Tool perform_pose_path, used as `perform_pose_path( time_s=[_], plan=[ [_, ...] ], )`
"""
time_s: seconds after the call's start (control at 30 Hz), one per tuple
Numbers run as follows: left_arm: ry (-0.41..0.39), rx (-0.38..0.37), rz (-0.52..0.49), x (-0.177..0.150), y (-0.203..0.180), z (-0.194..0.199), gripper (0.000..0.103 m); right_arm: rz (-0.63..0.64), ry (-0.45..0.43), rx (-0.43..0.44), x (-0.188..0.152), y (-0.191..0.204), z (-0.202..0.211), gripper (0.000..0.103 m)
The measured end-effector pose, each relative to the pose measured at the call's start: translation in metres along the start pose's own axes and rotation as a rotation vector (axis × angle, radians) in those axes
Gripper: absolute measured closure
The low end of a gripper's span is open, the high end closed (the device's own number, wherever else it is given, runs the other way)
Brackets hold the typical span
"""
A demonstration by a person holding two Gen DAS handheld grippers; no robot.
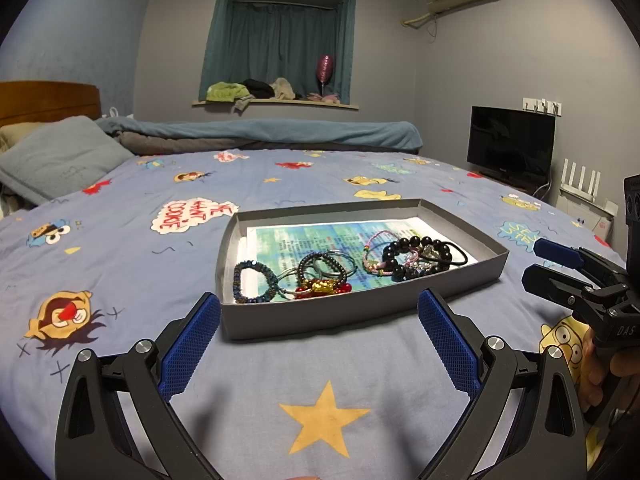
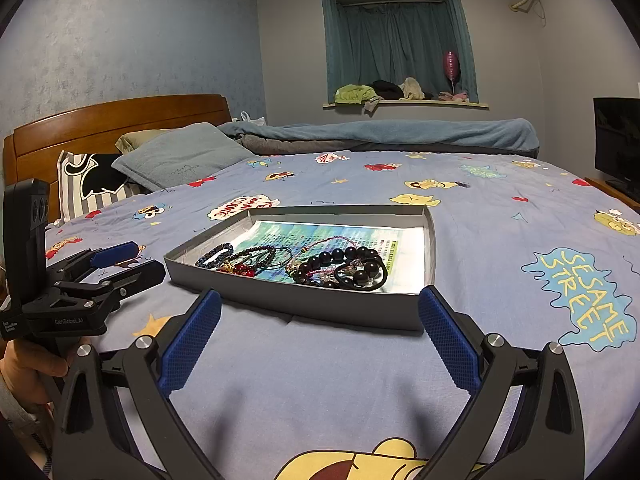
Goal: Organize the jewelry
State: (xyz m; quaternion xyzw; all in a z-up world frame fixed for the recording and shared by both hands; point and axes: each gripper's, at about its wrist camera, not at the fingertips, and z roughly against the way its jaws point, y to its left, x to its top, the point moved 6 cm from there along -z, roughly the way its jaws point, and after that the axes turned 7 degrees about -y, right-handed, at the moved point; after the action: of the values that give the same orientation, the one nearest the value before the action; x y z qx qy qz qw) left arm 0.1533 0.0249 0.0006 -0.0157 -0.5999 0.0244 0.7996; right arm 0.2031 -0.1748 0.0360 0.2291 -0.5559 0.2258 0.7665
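Both tools were off the tray, low over the bed. The left tool point(image 1: 319, 320) stood with its blue pads spread wide, nothing between them; the right tool point(image 2: 319, 320) was likewise wide and empty.

The grey cardboard tray point(image 1: 464, 276) lay on the cartoon-print bedsheet point(image 1: 328, 368) at 12 o'clock from both tools, just past the pad tips. All the jewelry sat inside it on a printed paper liner point(image 1: 304, 236): a blue beaded bracelet point(image 1: 256, 282) at the tray's 8 o'clock, a tangle of thin bangles with red and gold beads point(image 1: 322, 280) near 6 o'clock, and a black bead bracelet point(image 1: 412, 254) knotted up with pink cords and a black hair tie toward 4 o'clock.

This could be an unsorted heap or a finished gathering-in; I could not tell which.

For any pick here, I judged it best to take one piece by a free arc, pinching narrow, and to steady the light tray with the other tool so cords would not drag neighbours along.
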Motion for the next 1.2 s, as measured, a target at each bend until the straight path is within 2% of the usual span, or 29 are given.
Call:
perform_pose_path(
  time_s=[1.2],
  plan=[
    [0.001, -0.003, -0.004, -0.0009, -0.0015, -0.0008, 0.005, -0.003, 0.002, 0.001, 0.0007, 0.0000, -0.0038, 0.006]
  ],
)
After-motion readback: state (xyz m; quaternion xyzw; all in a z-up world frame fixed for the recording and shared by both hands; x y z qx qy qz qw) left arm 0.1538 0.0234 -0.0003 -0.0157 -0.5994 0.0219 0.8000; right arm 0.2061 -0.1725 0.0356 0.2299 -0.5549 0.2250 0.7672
